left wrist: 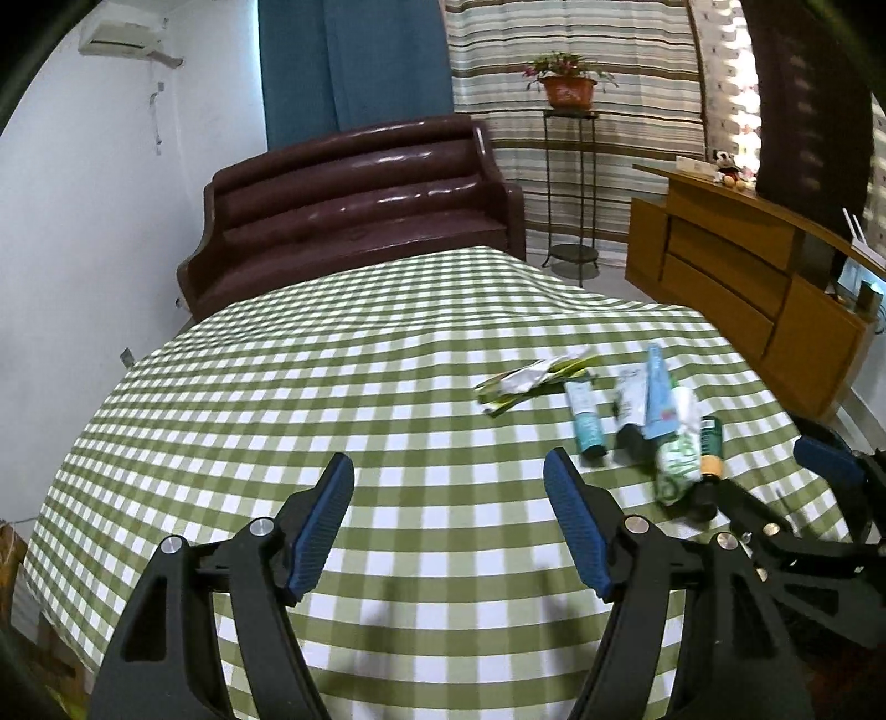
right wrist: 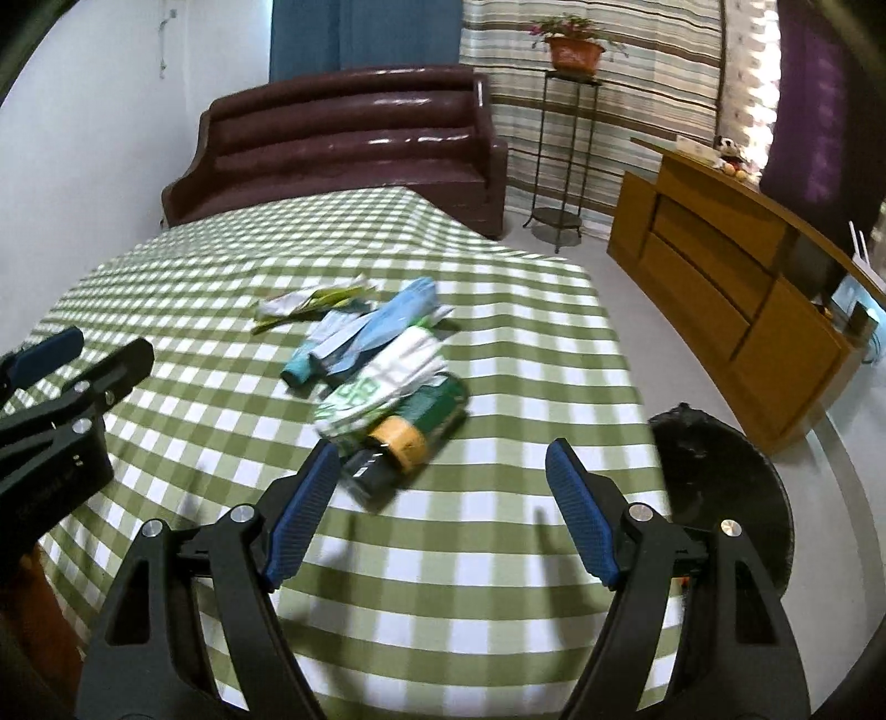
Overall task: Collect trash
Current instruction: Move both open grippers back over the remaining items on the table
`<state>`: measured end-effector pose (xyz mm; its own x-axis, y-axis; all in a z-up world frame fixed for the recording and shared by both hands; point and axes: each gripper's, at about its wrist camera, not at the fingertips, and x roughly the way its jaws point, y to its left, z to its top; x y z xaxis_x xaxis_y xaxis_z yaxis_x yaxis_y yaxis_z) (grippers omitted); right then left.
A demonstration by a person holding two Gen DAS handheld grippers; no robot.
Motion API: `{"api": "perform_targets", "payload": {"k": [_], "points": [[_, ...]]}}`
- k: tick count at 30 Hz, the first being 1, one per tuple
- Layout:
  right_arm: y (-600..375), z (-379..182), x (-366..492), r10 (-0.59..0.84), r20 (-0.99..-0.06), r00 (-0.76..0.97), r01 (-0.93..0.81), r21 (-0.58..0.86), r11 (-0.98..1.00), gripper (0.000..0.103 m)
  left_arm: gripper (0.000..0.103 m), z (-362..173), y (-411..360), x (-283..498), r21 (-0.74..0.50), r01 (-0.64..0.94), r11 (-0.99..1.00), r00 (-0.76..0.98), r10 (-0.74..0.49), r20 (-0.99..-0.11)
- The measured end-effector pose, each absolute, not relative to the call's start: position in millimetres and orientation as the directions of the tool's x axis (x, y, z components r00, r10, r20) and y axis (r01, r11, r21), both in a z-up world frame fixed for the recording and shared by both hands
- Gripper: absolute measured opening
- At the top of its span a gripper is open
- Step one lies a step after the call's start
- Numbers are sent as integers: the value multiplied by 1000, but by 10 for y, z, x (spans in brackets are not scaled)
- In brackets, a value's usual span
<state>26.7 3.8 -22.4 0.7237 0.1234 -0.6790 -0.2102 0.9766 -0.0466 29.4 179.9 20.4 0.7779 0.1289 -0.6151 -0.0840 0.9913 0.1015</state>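
Left hand-held gripper (left wrist: 448, 493): jaws wide, nothing between them, just checked cloth under it. Not touching any trash.
Right hand-held gripper (right wrist: 443, 482): also wide and empty. The dark bottle (right wrist: 398, 448) lies just ahead of its left pad, can't tell if it's actually touching.
Trash pile (left wrist: 648, 410): ahead and to the right of the left hand-held gripper, straight ahead of the right one, all lying on the tabletop (left wrist: 277, 387).
What's in the pile: one dark green bottle with a tan band, one green-and-white crumpled packet (right wrist: 382, 387) lying over it, one small teal tube (left wrist: 587, 415), one light blue tube (right wrist: 398, 321), one dark-capped white tube (left wrist: 631, 410), plus a little bunch of flat green and white wrappers (left wrist: 531, 379) at the far side. The pile is blurry, so the count could be off.
Only in right view: a black bin (right wrist: 725, 487) on the floor, just right of the right hand-held gripper, past the tabletop edge.
Only in left view: the wall air conditioner (left wrist: 122, 44), up at far left.
Each view catches the other one: the right hand-held gripper pokes in at the left view's right edge, the left one at the right view's left edge.
Background, both views: one brown sofa (left wrist: 360, 205), one potted plant (left wrist: 567, 83) on one metal stand (left wrist: 570, 188), one wooden cabinet (left wrist: 747, 277).
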Motion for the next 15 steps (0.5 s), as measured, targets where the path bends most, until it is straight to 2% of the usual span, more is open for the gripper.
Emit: {"api": "perform_targets", "payload": {"k": [15], "points": [[-144, -291, 478, 18, -718, 695, -120, -92, 988, 75, 69, 121, 1863, 321, 72, -71, 995, 766, 100, -636]]}}
